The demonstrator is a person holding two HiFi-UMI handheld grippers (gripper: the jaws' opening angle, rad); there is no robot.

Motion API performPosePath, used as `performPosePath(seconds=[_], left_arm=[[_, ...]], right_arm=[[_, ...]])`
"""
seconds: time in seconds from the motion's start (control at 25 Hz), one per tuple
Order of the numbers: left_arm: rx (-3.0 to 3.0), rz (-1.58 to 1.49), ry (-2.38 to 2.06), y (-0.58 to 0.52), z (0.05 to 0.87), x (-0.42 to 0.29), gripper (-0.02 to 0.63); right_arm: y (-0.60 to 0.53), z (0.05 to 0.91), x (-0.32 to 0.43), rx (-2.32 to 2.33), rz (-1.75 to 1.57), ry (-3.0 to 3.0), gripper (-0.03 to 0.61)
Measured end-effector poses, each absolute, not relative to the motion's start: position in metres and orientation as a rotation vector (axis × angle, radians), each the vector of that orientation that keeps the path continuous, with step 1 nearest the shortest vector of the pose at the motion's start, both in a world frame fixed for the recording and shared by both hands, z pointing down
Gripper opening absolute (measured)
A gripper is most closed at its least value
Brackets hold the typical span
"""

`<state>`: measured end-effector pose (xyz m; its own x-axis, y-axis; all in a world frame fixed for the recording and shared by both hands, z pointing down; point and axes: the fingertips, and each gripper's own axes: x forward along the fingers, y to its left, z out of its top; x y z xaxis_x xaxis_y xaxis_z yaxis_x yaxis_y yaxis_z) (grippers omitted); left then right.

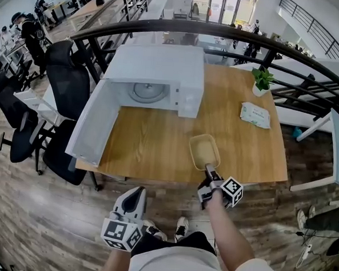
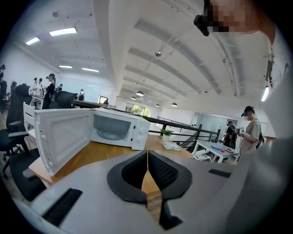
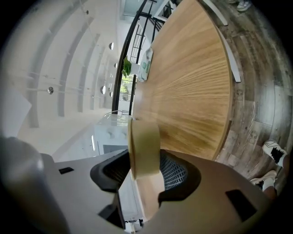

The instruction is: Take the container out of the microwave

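A white microwave [image 1: 156,74] stands at the back of the wooden table [image 1: 152,142], its door [image 1: 96,122] swung wide to the left and only the glass turntable [image 1: 148,92] showing inside. A beige container [image 1: 204,151] is out over the table near the front edge, and my right gripper [image 1: 211,170] is shut on its near rim. In the right gripper view that rim [image 3: 144,146] is clamped between the jaws of the right gripper [image 3: 145,171]. My left gripper [image 1: 132,199] hangs below the front edge, shut and holding nothing [image 2: 147,169]. From there the open microwave [image 2: 114,130] lies ahead.
A small potted plant [image 1: 261,80] and a packet of wipes [image 1: 255,115] sit at the table's right back. Black office chairs [image 1: 64,80] crowd the left side beside the open door. A dark railing [image 1: 221,32] curves behind the table. People stand in the distance.
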<state>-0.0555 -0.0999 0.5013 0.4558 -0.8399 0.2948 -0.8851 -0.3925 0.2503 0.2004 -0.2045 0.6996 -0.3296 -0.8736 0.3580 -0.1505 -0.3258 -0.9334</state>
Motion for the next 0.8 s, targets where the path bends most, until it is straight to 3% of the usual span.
performPosePath(seconds=[0.48, 0.56, 0.8], left_arm=[[2.325, 0.198, -1.459, -0.103, 0.507, -0.044, 0.035], [2.324, 0.198, -1.46, -0.104, 0.507, -0.044, 0.035], [2.324, 0.197, -1.461, -0.099, 0.508, -0.045, 0.035]], right_arm=[[-0.21, 0.714, 0.216, -1.384, -1.704, 1.358, 0.208], [-0.213, 0.71, 0.215, -1.361, -1.685, 1.391, 0.273], [-0.211, 0.703, 0.204, -1.416, -1.666, 1.619, 0.336]])
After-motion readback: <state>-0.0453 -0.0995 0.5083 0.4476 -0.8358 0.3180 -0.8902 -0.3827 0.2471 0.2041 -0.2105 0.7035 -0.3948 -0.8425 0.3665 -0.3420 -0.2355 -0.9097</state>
